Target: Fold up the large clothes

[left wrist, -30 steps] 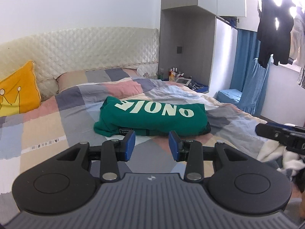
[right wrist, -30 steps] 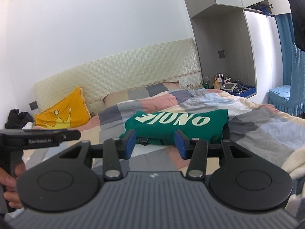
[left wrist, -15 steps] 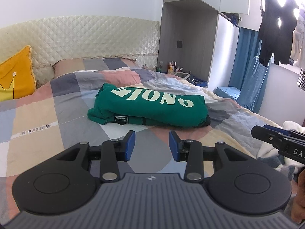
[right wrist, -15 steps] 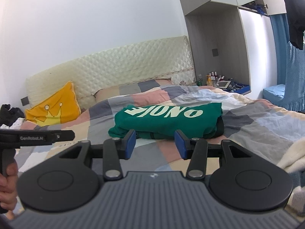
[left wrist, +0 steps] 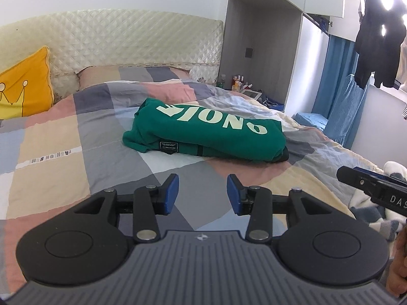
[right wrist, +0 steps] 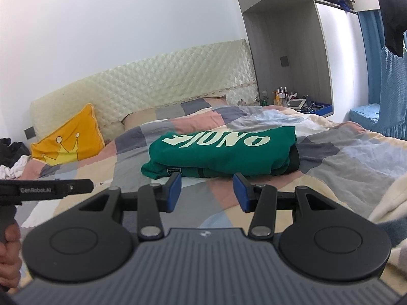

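Patchwork bed (left wrist: 51,139) bears folded green garment (left wrist: 203,134) lying crosswise; left claw (left wrist: 202,194) and right claw (right wrist: 207,193) gape wide.

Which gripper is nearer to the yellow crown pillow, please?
Left. The left gripper hovers open on the yellow crown pillow's side of the bed; the right gripper, also open, is beyond it.

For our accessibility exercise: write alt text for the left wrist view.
A folded green sweatshirt with pale lettering lies on a patchwork quilt. The left gripper, fingers apart and empty, points at it from short of the garment.
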{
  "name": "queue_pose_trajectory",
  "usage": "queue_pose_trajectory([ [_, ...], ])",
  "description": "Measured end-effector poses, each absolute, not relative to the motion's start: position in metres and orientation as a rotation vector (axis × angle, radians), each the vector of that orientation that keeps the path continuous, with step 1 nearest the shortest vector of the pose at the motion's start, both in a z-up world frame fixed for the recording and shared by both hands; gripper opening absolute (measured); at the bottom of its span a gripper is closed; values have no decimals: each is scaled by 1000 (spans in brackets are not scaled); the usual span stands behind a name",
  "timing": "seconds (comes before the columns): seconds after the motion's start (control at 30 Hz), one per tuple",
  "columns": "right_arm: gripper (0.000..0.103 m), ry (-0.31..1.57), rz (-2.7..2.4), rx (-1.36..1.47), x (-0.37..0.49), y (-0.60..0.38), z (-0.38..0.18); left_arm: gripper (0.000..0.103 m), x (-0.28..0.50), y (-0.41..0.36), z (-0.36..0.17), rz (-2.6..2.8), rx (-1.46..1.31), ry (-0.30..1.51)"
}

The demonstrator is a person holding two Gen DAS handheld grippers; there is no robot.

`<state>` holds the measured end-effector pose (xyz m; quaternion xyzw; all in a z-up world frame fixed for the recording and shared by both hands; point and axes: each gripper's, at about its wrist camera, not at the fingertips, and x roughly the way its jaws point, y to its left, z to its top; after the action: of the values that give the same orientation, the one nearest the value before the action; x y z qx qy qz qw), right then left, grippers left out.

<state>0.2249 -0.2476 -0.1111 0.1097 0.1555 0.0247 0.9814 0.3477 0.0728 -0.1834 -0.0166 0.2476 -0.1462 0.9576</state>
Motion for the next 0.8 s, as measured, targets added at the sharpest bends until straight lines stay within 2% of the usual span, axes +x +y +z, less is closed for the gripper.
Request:
queue_pose_trajectory([
  [0.2,50,313,45,189,225,-241,-112,53,348,74,-184,-295,-27,495],
  [0.3,64,300,34,185,224,-240,-111,70,348,74,-184,-294,-30,502],
  [0.47,71,299,30,179,222,-238,-111,89,347,74,-183,-284,-37,493],
  [0.53,86,297,26,179,221,-239,-111,96,343,74,-182,-290,-37,482],
  [0.57,87,289,17,177,220,-238,-111,97,342,74,-181,-287,-35,476],
  [0.63,102,280,9,165,220,-238,-111,99,339,73,-180,-271,-24,468],
  [0.8,103,272,-7,139,220,-237,-111,99,335,71,-180,-252,-10,466],
])
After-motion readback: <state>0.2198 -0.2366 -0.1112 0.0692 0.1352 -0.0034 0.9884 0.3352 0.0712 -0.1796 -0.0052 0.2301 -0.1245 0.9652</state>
